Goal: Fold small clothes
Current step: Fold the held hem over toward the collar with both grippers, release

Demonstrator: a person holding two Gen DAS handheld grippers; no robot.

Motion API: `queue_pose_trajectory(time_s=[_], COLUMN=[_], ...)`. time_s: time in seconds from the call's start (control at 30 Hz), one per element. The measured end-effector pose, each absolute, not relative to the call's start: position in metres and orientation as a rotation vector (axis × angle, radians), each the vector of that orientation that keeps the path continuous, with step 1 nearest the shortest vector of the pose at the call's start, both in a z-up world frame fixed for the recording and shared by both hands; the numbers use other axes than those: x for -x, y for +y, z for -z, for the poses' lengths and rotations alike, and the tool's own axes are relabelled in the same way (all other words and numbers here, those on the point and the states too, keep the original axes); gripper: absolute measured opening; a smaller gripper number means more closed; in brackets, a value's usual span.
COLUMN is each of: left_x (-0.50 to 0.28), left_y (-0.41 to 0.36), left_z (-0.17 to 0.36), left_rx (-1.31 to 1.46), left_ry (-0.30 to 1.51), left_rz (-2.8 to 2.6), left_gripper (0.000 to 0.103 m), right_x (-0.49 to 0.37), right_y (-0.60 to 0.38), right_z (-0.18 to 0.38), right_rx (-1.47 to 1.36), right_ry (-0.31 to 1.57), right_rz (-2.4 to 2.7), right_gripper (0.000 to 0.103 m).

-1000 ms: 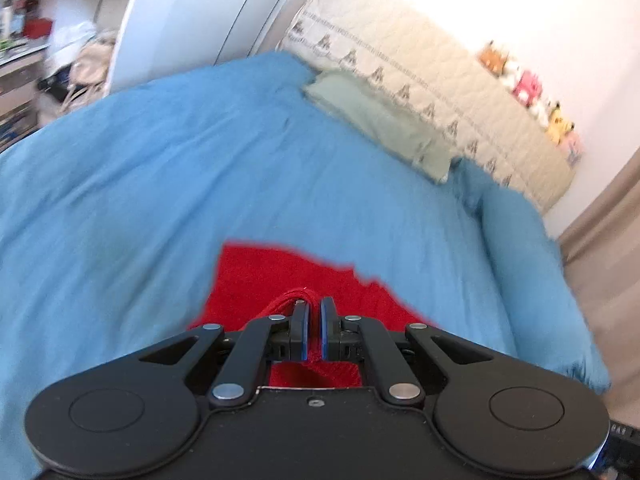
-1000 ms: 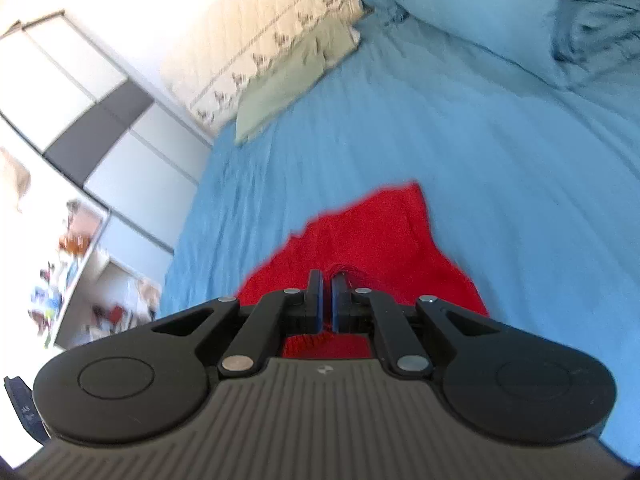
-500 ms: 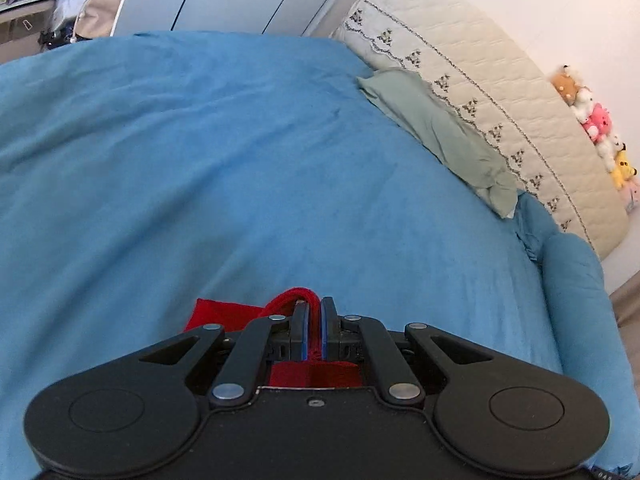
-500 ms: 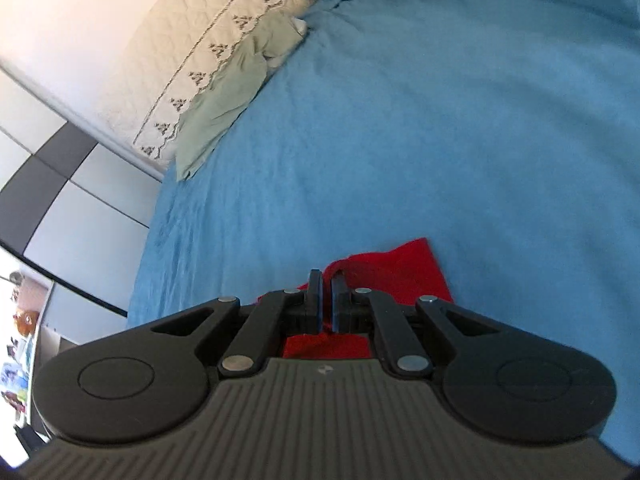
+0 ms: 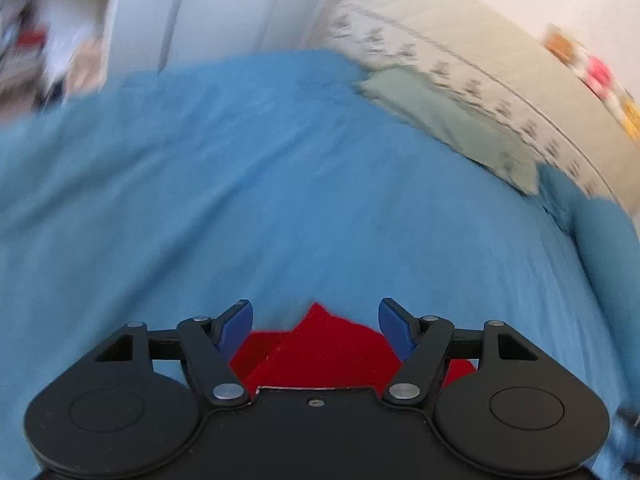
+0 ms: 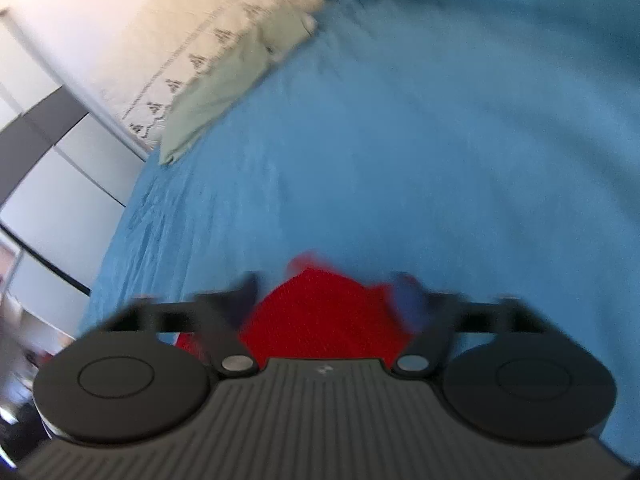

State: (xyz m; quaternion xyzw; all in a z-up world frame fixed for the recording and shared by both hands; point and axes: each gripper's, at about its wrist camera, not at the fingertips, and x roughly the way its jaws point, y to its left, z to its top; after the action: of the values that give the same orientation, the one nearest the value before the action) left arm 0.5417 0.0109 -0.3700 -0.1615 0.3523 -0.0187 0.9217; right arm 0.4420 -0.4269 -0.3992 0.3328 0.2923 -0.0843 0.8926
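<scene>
A small red garment (image 5: 320,352) lies on the blue bedspread (image 5: 248,208), folded over itself, just below and between my left gripper's fingers. My left gripper (image 5: 316,320) is open and holds nothing. In the right wrist view the same red garment (image 6: 320,316) lies on the bedspread (image 6: 400,168) between the blurred fingers of my right gripper (image 6: 332,292), which is open and empty. Most of the garment is hidden under both gripper bodies.
A pale green cloth (image 5: 448,128) lies at the head of the bed against a cream quilted headboard (image 5: 460,52); both also show in the right wrist view (image 6: 224,92). Plush toys (image 5: 596,72) sit on the headboard. White wardrobe doors (image 6: 52,168) stand beside the bed.
Both grippers were shut on the red garment's edge; now both have opened and let it go. The garment lies on the bed. Both views are blurred by motion.
</scene>
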Motion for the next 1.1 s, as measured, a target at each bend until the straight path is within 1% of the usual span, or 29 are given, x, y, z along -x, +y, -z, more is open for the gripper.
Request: queue_pose_trajectory(time_s=[0.07,0.1,0.17,0.23,0.3,0.37,0.43,0.53,0.6,0.63,0.67,0.7,0.73,0.77,0.8,0.83,0.93,1.0,1.1], left_x=[-0.536,-0.536,-0.541,-0.547,-0.558,-0.568,-0.575,-0.579,-0.580,-0.581,-0.580,-0.579,-0.577,-0.574,-0.573,-0.572,-0.570,-0.567,-0.571], left_y=[-0.004,-0.014,-0.039,-0.061,-0.082,-0.096,-0.103,-0.107,-0.108,-0.109,-0.110,-0.111,-0.112,-0.113,-0.111,-0.109,-0.107,-0.106,-0.106], left_z=[0.352,0.346,0.338,0.339,0.349,0.365,0.381,0.402,0.415,0.418,0.420,0.421,0.421,0.420,0.419,0.416,0.404,0.389,0.387], left_rx=[0.222,0.166,0.062,0.020,-0.007,-0.011,-0.003,0.000,-0.007,-0.013,-0.026,-0.038,-0.054,-0.079,-0.081,-0.066,-0.036,-0.017,0.004], left_ry=[0.710,0.723,0.773,0.813,0.879,0.951,1.006,1.056,1.072,1.070,1.062,1.054,1.046,1.037,1.034,1.032,0.989,0.919,0.874], left_rz=[0.126,0.173,0.254,0.320,0.359,0.360,0.347,0.317,0.302,0.298,0.294,0.289,0.279,0.263,0.262,0.269,0.281,0.290,0.278], left_gripper=[0.074,0.076,0.076,0.076,0.076,0.075,0.072,0.065,0.061,0.060,0.059,0.051,0.043,0.025,0.011,0.005,0.003,0.003,0.003], right_x=[-0.439,-0.443,-0.451,-0.466,-0.480,-0.491,-0.503,-0.504,-0.509,-0.510,-0.508,-0.505,-0.503,-0.507,-0.509,-0.507,-0.505,-0.501,-0.500], right_y=[-0.416,-0.409,-0.393,-0.375,-0.358,-0.340,-0.328,-0.318,-0.315,-0.313,-0.312,-0.313,-0.311,-0.310,-0.310,-0.310,-0.312,-0.317,-0.327], right_z=[0.380,0.371,0.357,0.352,0.356,0.366,0.381,0.404,0.418,0.423,0.426,0.428,0.428,0.430,0.429,0.428,0.419,0.407,0.397], right_rx=[-0.559,-0.482,-0.333,-0.203,-0.095,0.002,0.039,0.048,0.057,0.070,0.082,0.091,0.103,0.111,0.117,0.119,0.122,0.093,0.053], right_ry=[0.601,0.621,0.645,0.688,0.741,0.788,0.834,0.880,0.897,0.898,0.893,0.883,0.878,0.876,0.872,0.867,0.836,0.812,0.765], right_rz=[0.110,0.071,-0.020,-0.126,-0.197,-0.266,-0.294,-0.272,-0.251,-0.244,-0.244,-0.240,-0.232,-0.228,-0.224,-0.225,-0.217,-0.201,-0.147], right_gripper=[0.100,0.100,0.098,0.097,0.094,0.084,0.081,0.073,0.061,0.050,0.044,0.040,0.029,0.020,0.019,0.018,0.018,0.018,0.018])
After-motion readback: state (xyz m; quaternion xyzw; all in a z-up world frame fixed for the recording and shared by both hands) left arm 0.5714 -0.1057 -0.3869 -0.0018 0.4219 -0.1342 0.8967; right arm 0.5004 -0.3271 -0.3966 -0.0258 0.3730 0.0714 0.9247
